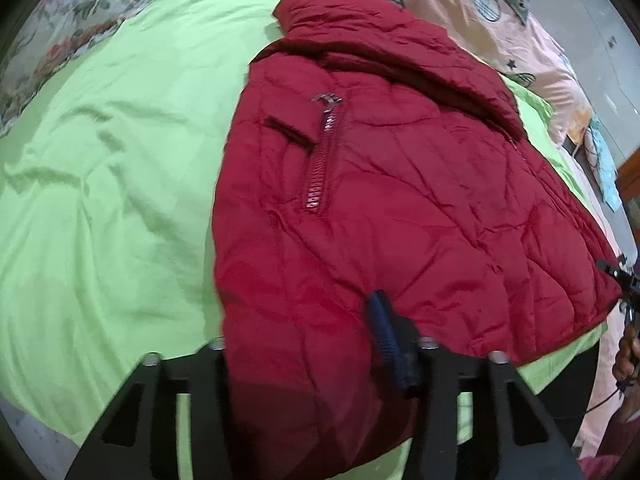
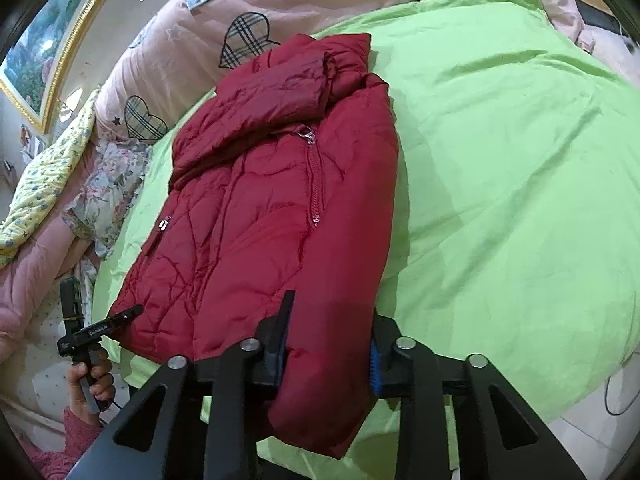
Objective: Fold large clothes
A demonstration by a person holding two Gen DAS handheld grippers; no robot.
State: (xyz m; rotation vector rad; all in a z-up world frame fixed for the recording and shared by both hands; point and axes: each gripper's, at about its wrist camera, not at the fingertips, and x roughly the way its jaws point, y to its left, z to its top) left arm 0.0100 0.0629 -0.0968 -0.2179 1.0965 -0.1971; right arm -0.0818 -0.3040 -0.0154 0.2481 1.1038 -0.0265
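The red jacket (image 2: 272, 208) lies on the green sheet (image 2: 500, 152), its near hem pinched in both closed grippers, left (image 1: 304, 356) and right (image 2: 328, 360). A lengthwise fold seems done; next, the hem should probably be carried toward the collar (image 2: 340, 52).

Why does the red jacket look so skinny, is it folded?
Partly folded. The jacket lies lengthwise on the green sheet, with a sleeve laid across its chest. The bottom isn't folded up yet.
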